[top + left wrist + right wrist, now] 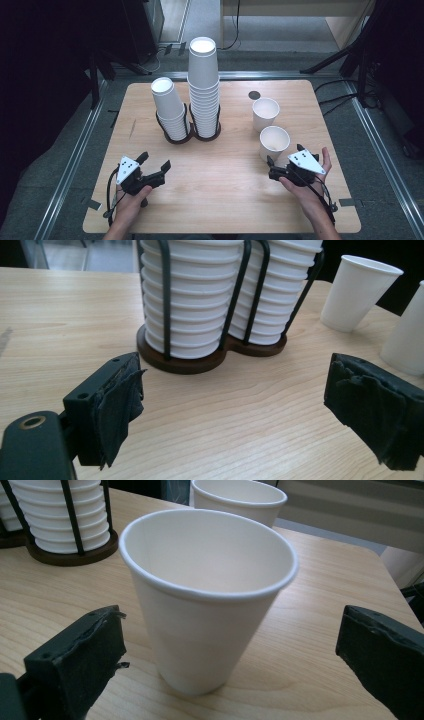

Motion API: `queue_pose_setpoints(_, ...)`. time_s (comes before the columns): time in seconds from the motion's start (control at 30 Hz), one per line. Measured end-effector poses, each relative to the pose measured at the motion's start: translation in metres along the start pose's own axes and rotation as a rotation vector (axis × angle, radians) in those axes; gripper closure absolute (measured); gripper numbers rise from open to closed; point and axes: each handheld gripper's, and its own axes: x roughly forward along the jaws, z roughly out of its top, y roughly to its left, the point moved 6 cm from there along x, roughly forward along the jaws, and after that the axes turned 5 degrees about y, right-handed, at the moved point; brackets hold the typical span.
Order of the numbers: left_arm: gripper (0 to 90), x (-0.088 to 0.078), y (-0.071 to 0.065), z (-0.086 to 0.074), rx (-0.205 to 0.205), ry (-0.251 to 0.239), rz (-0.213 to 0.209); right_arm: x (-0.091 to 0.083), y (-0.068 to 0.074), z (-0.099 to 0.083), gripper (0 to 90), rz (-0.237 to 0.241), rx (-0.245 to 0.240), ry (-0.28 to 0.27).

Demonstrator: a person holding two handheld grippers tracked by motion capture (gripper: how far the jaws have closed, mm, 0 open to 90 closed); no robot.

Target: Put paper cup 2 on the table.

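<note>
Two stacks of white paper cups stand in a dark wire holder (179, 138) at the middle back: a short leaning stack (169, 107) and a tall stack (203, 82). Two single cups stand upright at the right, a near cup (274, 141) and a far cup (265, 113). My right gripper (285, 153) is open just behind the near cup (210, 600), which sits between its wide jaws (232, 622) untouched. My left gripper (154, 161) is open and empty at the front left, facing the holder (210, 357) from a short way off.
The wooden table (220, 200) has a small dark round mark (254, 95) near its back right. Metal rails (75, 160) run along both sides of the table, and black stand legs (345, 55) are on the floor behind it.
</note>
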Motion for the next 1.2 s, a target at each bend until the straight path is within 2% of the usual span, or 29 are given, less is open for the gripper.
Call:
queue_pose_setpoints(0.4,9.0,-0.013,0.021,-0.012,-0.022,0.018,0.064,-0.018,-0.025,-0.025,0.0,-0.033,0.016,0.017)
queue_pose_setpoints(0.53,9.1,-0.017,0.028,-0.016,-0.031,0.017,0.088,-0.022,-0.034,-0.036,0.0,-0.041,0.041,0.027)
queue_pose_setpoints(0.7,9.0,-0.025,0.035,-0.023,-0.017,0.03,0.11,-0.028,-0.044,-0.044,0.0,-0.057,0.067,0.036)
queue_pose_setpoints(0.83,9.0,-0.034,0.044,-0.028,-0.017,0.029,0.137,-0.034,-0.049,-0.049,0.0,-0.047,0.069,0.033)
queue_pose_setpoints(0.9,9.0,-0.036,0.05,-0.031,-0.009,0.04,0.154,-0.037,-0.052,-0.052,0.0,-0.061,0.059,0.039)
queue_pose_setpoints(0.97,8.9,-0.038,0.054,-0.034,-0.036,0.055,0.147,-0.041,-0.055,-0.054,0.0,-0.056,0.088,0.04)
queue_pose_setpoints(1.07,8.4,-0.04,0.06,-0.035,-0.065,0.054,0.141,-0.044,-0.058,-0.054,0.0,-0.063,0.096,0.037)
queue_pose_setpoints(1.2,8.4,-0.039,0.061,-0.036,-0.081,0.055,0.129,-0.042,-0.057,-0.052,0.0,-0.056,0.106,0.03)
